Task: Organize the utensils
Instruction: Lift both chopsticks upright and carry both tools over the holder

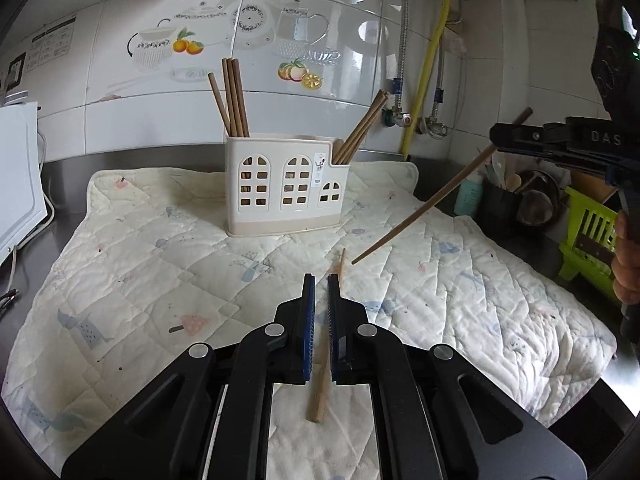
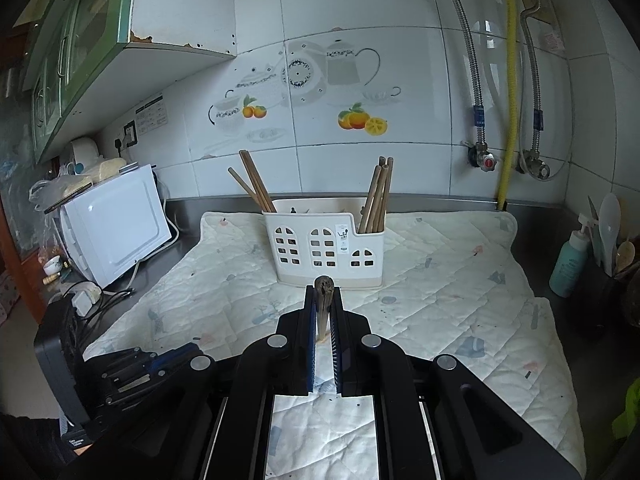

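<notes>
A white utensil holder (image 1: pixel 282 188) with window cut-outs stands on the quilted mat (image 1: pixel 160 272), with brown chopsticks (image 1: pixel 233 98) in its left end and more chopsticks (image 1: pixel 362 130) in its right end. It also shows in the right wrist view (image 2: pixel 324 250). A loose chopstick (image 1: pixel 322 368) lies on the mat between the fingers of my left gripper (image 1: pixel 321 284), whose jaws stand narrowly apart around it. My right gripper (image 2: pixel 323 294) is shut on a chopstick (image 2: pixel 323 304); from the left wrist view that chopstick (image 1: pixel 424 204) hangs slanted above the mat, tip down.
A white microwave (image 2: pixel 116 224) stands at the left on the steel counter. At the right are a teal bottle (image 2: pixel 570 264), a dark pot of spoons (image 1: pixel 500 208) and a green rack (image 1: pixel 588 236). Pipes and a yellow hose (image 2: pixel 510 92) run down the tiled wall.
</notes>
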